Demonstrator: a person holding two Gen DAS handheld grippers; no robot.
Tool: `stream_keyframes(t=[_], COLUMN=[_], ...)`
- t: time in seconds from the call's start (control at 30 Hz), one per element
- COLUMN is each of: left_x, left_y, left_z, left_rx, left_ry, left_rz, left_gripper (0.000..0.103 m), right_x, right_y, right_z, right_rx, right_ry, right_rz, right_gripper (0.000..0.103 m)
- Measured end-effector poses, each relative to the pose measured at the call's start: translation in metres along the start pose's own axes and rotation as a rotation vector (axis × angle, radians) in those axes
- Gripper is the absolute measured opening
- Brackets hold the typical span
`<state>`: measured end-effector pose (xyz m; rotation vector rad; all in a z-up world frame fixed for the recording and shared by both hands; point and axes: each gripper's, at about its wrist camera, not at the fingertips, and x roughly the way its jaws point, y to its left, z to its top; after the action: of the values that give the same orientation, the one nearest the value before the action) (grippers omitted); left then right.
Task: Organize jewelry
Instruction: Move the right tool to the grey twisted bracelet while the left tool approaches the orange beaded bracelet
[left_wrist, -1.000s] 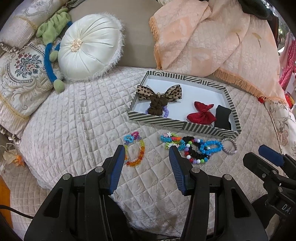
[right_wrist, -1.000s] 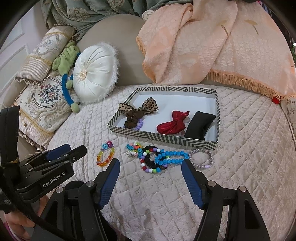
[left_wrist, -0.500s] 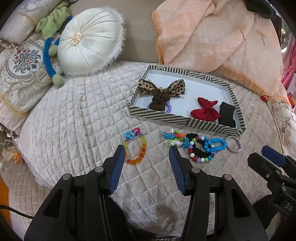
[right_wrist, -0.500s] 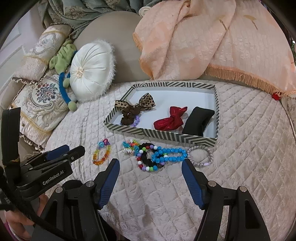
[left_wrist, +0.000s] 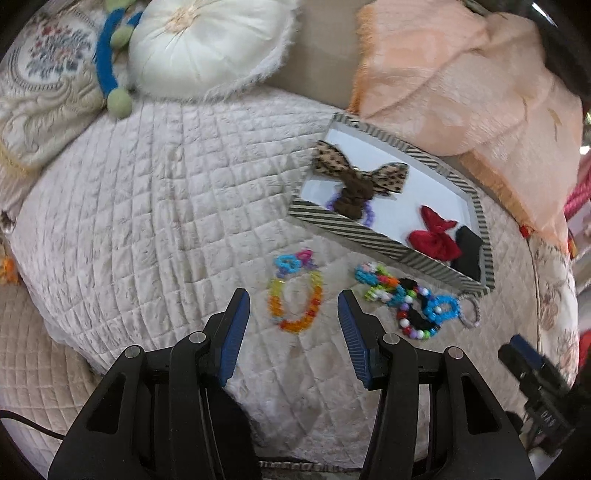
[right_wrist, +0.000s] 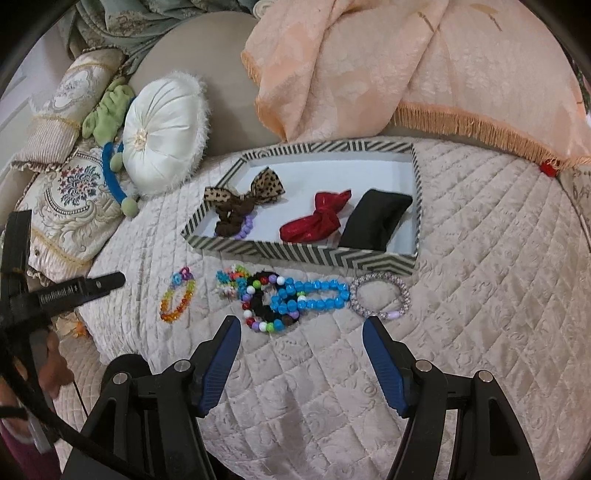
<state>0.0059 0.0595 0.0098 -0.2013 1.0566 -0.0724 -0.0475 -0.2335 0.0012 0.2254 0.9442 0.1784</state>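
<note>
- My left gripper (left_wrist: 293, 306): jaws spread wide, holding nothing, above the rainbow bracelet (left_wrist: 295, 304) on the quilt (left_wrist: 147, 229).
- My right gripper (right_wrist: 301, 341): jaws wide, empty, near the blue bead bracelet (right_wrist: 310, 299).
- Striped tray (right_wrist: 295, 253) lies just beyond the bracelets, holding bows.

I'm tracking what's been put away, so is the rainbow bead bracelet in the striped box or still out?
Out. The rainbow bracelet lies on the quilt outside the striped box.

Bracelets (right_wrist: 295, 299) beside striped tray (right_wrist: 306, 254); right tool (right_wrist: 301, 332) wide apart above quilt (right_wrist: 480, 295)
</note>
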Motion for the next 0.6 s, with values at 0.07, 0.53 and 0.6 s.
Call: stream_keyframes(t=[0.07,0.53,0.6], left_x=[0.005,0.067,0.073], left_y=[0.007,0.018,0.016], left_z=[0.003,-0.001,0.0], left_rx=[-0.02,-0.006,-0.007], left_ry=[0.013,0.145,0.147], left_rz=[0.005,0.049,0.062], left_gripper=[0.05,0.05,0.05], right_x=[0.007,0.04,0.043], right_y=[-0.001,-0.035,-0.036], right_z=[-0.003,-0.001,0.003], right_rx=[0.003,0.059,0.048], right_ry=[0.018,0.082,0.084], right_rz=[0.018,-0.001,-0.006], right_gripper=[0.067,0.051,0.048])
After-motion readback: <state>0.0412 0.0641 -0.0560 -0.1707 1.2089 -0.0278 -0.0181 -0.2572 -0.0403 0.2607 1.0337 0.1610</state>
